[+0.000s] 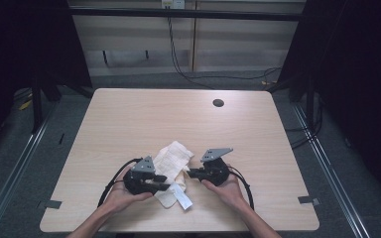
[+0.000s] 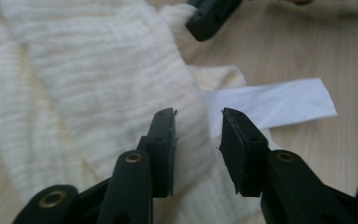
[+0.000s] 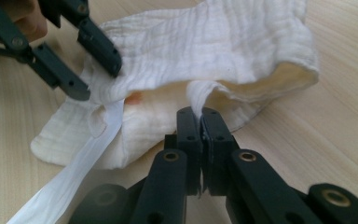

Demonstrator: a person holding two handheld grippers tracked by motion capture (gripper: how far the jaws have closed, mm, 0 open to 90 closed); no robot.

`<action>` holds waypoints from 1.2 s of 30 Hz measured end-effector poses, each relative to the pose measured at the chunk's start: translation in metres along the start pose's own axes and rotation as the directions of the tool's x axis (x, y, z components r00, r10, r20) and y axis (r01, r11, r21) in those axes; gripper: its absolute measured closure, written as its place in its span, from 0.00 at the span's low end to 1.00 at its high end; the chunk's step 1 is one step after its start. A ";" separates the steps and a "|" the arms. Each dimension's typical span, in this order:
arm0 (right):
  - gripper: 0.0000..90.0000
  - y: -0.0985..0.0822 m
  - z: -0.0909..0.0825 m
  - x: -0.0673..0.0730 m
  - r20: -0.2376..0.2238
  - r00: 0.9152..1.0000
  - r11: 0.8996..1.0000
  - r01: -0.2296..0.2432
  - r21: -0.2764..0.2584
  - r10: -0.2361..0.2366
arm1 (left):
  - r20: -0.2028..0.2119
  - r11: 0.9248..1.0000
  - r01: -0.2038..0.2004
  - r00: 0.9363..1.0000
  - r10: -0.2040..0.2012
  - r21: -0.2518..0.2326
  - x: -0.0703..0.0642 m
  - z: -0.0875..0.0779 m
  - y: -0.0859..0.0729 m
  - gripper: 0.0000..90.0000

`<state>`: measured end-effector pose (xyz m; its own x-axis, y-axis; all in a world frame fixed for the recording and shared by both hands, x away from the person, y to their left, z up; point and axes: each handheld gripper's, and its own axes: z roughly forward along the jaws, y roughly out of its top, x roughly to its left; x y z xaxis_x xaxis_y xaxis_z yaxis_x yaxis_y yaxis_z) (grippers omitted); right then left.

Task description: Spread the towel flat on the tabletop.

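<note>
Nearest the person, the left gripper [image 1: 164, 187] hovers over the crumpled white muslin cloth [image 1: 171, 161] — jaws parted, gripping nothing. The right gripper [image 1: 190, 173] pinches a cloth fold tight — wooden table [image 1: 144, 114] stretches beyond.

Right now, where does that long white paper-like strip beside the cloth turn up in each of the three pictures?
High view: the white strip lies near the front edge, at the cloth's near corner.
Left gripper view: right of centre, running rightward from the cloth.
Right gripper view: lower left, running diagonally down.
Shared landmark: the crumpled white cloth it runs out from.
</note>
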<state>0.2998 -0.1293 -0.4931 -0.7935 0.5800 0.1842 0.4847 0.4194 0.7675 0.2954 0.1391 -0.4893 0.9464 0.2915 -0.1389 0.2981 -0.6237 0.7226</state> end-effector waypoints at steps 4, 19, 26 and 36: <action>0.97 -0.001 -0.001 0.001 -0.002 1.000 1.000 0.001 -0.001 -0.001 | -0.012 0.999 -0.022 1.000 0.022 0.029 -0.003 0.002 -0.004 0.74; 0.96 -0.001 -0.003 0.000 0.003 1.000 1.000 -0.010 0.003 0.010 | -0.061 1.000 -0.016 0.998 0.015 -0.024 0.001 -0.011 -0.006 0.73; 0.96 0.000 -0.004 -0.002 -0.010 1.000 1.000 -0.013 0.003 0.013 | -0.070 1.000 -0.017 0.997 0.019 0.021 0.008 -0.006 -0.010 0.66; 0.95 -0.002 -0.001 -0.005 -0.003 1.000 1.000 -0.028 0.011 0.028 | -0.081 0.997 -0.073 0.994 0.072 -0.009 -0.003 -0.008 -0.005 0.74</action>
<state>0.3023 -0.1334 -0.4949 -0.7809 0.5893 0.2071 0.5105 0.4112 0.7552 0.2906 0.1468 -0.4870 0.9524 0.3032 -0.0311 0.2268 -0.6368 0.7369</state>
